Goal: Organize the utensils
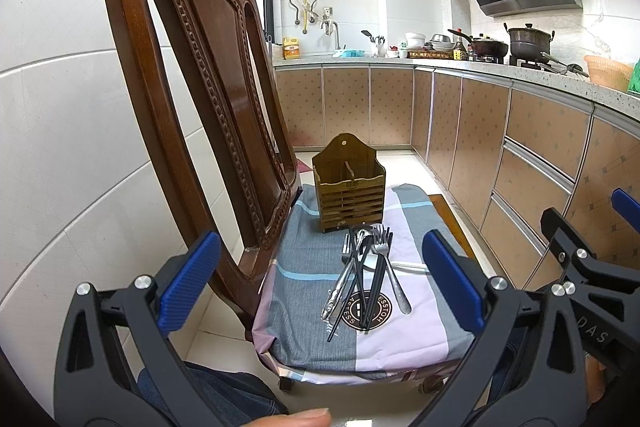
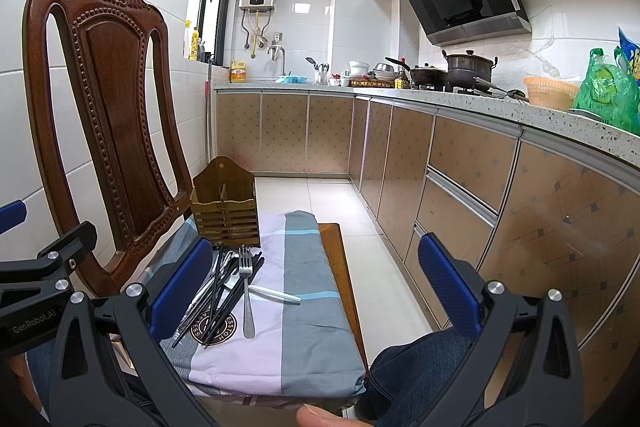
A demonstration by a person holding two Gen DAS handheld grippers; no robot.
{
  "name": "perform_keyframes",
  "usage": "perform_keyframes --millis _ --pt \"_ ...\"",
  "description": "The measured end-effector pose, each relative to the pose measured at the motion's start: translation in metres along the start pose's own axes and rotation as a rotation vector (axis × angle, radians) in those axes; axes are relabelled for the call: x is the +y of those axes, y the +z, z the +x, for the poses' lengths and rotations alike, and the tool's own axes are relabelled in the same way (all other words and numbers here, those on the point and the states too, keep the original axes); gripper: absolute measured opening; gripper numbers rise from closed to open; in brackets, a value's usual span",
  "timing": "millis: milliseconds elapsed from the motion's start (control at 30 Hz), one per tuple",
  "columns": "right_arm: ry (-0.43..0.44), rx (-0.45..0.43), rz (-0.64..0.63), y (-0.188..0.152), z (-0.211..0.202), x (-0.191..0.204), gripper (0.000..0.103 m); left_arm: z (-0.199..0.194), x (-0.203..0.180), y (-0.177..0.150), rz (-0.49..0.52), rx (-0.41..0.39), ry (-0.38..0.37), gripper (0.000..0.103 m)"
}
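**Utensil pile ahead of both grippers, handles pointing toward the operator**

The chair (image 1: 192, 99) stands at the left, its seat covered by a cloth (image 1: 400, 331). The wooden holder (image 1: 349, 187) stands upright at the far end of the seat. The utensil pile (image 1: 366, 275) lies just in front of the holder: forks, a spoon and black chopsticks (image 1: 374, 287). Their long axes run roughly front to back, handles nearest the operator.

The left gripper (image 1: 320, 283) is spread wide and holds nothing. The pile sits ahead of it, centred between its fingers.

The right gripper (image 2: 316, 287) is likewise spread and empty. From its view the pile (image 2: 228, 291) lies left of centre, near its left finger. Judgement: the left gripper is better aligned for the first pick.
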State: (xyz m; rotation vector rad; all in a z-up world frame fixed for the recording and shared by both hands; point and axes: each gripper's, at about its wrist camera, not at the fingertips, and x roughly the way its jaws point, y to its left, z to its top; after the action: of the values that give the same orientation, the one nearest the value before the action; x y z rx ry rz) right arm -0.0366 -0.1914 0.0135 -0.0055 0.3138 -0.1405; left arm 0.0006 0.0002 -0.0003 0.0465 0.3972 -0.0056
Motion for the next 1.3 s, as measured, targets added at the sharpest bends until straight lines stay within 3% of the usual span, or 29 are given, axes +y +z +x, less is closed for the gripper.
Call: perform_keyframes --millis 1300 --pt "0.005 -0.001 -0.004 0.0004 -0.0005 0.0061 0.1 -0.0002 0.0044 0.0 0.001 -0.001 0.001 0.1"
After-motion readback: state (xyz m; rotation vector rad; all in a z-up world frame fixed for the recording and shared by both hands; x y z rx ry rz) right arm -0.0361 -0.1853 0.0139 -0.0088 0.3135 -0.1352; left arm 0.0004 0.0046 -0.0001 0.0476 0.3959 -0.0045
